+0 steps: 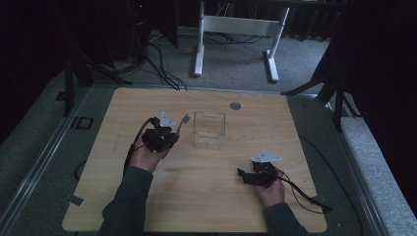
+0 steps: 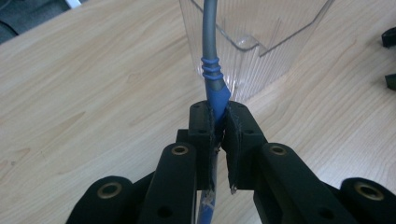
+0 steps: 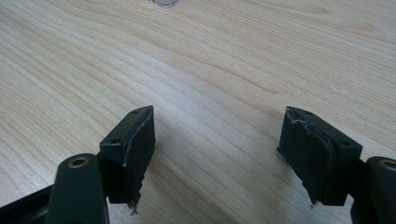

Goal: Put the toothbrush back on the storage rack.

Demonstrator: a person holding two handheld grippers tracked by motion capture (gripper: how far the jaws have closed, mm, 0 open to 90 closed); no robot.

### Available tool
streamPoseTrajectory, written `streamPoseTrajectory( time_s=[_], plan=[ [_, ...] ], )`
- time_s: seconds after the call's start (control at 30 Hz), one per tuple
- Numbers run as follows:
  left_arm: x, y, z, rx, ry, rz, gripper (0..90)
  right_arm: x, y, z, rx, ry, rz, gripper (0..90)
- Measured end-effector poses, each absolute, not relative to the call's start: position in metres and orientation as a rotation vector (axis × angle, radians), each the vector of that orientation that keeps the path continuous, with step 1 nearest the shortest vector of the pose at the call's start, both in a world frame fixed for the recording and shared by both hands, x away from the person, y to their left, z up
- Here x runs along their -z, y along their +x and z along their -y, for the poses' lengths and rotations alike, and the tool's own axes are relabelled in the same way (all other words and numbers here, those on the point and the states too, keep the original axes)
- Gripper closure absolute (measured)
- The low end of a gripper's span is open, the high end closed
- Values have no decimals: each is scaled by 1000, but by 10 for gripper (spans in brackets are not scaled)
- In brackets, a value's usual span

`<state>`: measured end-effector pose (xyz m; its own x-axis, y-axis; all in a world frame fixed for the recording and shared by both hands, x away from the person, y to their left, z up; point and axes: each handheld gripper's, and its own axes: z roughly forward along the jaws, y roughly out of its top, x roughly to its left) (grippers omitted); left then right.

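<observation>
My left gripper (image 2: 219, 140) is clamped on a toothbrush (image 2: 211, 70), both black jaws pressed against the blue part of its handle. In the left gripper view the handle rises from between the jaws, blue with three raised ribs, then turns to smooth grey and curves up out of the top edge, so I cannot see the head there. A bit of blue shows again below the jaws. From the high view the toothbrush (image 1: 182, 124) slants up and away from the left gripper (image 1: 167, 136), its pale bristled head just beside the left wall of the clear container (image 1: 209, 130), not inside it. I cannot tell whether it touches that wall.

The container is my landmark: a clear plastic bin, open at the top, with ribbed walls (image 2: 261, 56), standing near the middle of the wooden table (image 1: 147, 206). My left hand (image 1: 150, 156) sits to its left. My right gripper (image 1: 242, 173) is nearer to me than the container and to its right, well apart from it, its jaws spread wide over bare wood with nothing between them (image 3: 217, 154). The jaw pads (image 3: 140, 140) look worn, with frayed edges. The table is pale wood with a streaked grain. The room beyond it is dim, and the dark stands there are hard to make out.
</observation>
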<state>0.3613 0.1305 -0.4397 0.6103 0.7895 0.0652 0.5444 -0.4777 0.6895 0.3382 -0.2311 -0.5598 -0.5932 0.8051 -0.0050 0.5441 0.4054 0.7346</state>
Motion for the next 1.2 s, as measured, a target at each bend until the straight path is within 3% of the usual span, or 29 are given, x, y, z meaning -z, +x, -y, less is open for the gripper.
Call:
streamPoseTrajectory(
  time_s=[1.2],
  plan=[
    [435, 366, -125, -543, 2080, -1027, 817, 560, 339, 231, -1008, 1161, -2309, 266]
  ],
)
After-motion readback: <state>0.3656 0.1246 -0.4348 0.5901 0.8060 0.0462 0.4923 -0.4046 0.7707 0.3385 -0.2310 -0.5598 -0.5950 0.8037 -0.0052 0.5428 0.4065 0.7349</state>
